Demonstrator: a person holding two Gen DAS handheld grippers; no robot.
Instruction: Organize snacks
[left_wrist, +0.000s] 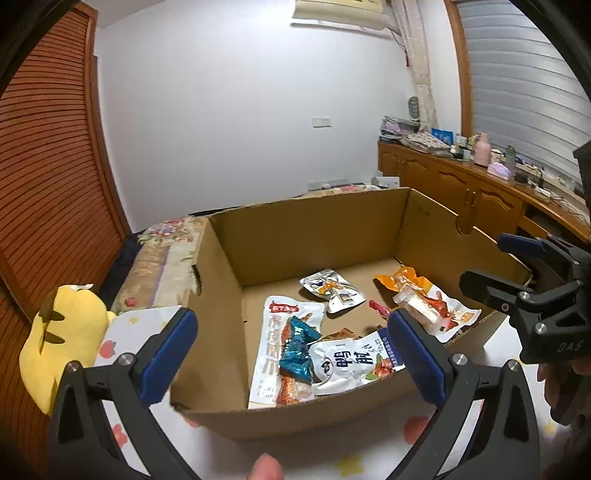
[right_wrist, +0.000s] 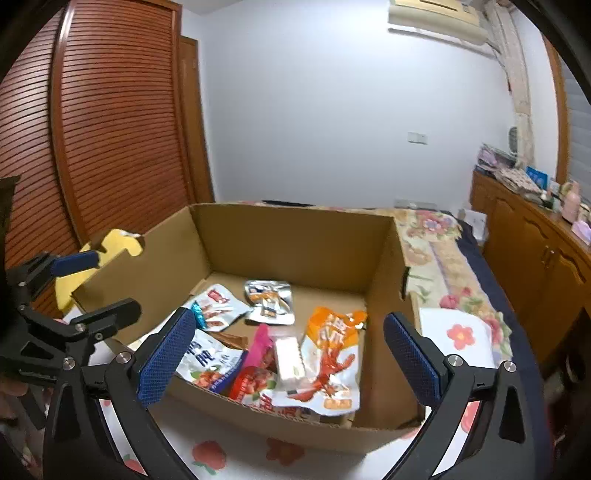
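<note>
An open cardboard box (left_wrist: 314, 229) (right_wrist: 295, 236) sits on a bed and holds several snack packets: a long white and red packet (left_wrist: 271, 354), a blue foil packet (left_wrist: 295, 350), a white packet with blue characters (left_wrist: 351, 363) (right_wrist: 201, 356), a silver packet (left_wrist: 332, 290) (right_wrist: 267, 299), an orange and white packet (left_wrist: 439, 306) (right_wrist: 328, 354) and a clear wrapped bar (right_wrist: 290, 358). My left gripper (left_wrist: 291, 354) is open and empty just above the box's near edge. My right gripper (right_wrist: 290, 350) is open and empty over the box's near side; it shows at the right of the left wrist view (left_wrist: 517, 266).
A yellow plush toy (left_wrist: 62, 332) (right_wrist: 110, 247) lies left of the box. The bed has a white flower-print sheet (right_wrist: 458, 336) and a floral quilt (right_wrist: 436, 251). A wooden cabinet (left_wrist: 461, 188) with clutter stands at right. A slatted wooden wardrobe (right_wrist: 110, 129) stands at left.
</note>
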